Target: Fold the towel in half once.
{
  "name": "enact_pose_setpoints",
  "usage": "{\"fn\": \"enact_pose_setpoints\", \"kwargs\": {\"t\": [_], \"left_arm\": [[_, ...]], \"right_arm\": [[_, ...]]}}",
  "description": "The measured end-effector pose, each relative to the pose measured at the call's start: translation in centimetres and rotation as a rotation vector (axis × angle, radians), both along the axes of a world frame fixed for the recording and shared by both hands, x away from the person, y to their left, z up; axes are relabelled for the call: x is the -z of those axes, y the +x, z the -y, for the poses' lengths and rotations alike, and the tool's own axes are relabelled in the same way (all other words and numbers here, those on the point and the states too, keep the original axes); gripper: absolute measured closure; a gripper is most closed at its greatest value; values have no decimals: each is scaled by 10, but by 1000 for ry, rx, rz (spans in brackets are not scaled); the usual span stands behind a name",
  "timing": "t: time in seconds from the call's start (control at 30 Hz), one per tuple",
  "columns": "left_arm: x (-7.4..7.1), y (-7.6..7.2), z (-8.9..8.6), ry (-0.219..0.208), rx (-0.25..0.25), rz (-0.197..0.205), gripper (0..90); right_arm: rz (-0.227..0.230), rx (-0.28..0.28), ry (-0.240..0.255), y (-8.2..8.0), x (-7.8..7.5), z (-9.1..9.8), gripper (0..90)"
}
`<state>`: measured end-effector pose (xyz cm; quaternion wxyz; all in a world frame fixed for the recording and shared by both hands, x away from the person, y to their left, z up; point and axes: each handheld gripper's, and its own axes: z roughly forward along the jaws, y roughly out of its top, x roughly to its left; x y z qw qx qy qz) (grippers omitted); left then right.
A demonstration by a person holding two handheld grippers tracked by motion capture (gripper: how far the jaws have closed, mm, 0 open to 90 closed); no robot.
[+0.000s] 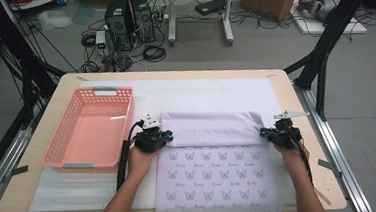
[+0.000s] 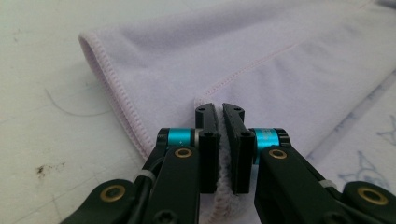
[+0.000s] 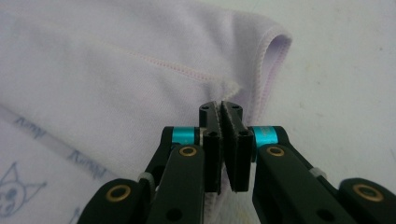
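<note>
High view: a pale lilac towel printed with small blue cat faces [image 1: 216,176] lies on the white mat [image 1: 200,92] of a wooden table [image 1: 285,94], its far edge already folded back towards the person. The left gripper [image 1: 154,138] and right gripper [image 1: 277,132] each pinch a corner of that folded edge, jaws pressed together on the cloth. One fold looks begun; more folding likely remains, and the empty pink plastic basket [image 1: 64,155] at left may await it.

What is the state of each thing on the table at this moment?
Lilac printed cloth towel: flat, far part folded over toward the person.
Pink plastic basket: upright, empty.
Left gripper: jaws shut on the towel's edge.
Right gripper: jaws shut on the towel's edge.
</note>
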<state>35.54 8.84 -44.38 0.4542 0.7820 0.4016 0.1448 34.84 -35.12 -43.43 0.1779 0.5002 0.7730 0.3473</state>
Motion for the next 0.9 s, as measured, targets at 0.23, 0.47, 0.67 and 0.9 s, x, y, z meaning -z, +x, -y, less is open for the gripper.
{"fn": "enact_pose_setpoints", "kwargs": {"t": [0.23, 0.47, 0.67, 0.9], "left_arm": [[-1, -30, -14, -62, 59, 44, 847], [1, -58, -17, -64, 92, 70, 847], [1, -80, -21, -68, 112, 92, 845], [-2, -107, -28, -113, 128, 101, 843]], "right_arm": [[36, -37, 18, -32, 1, 10, 870], [86, -60, 51, -71, -1, 11, 871], [105, -82, 51, -100, -3, 12, 871], [107, -91, 91, -131, -3, 17, 870]]}}
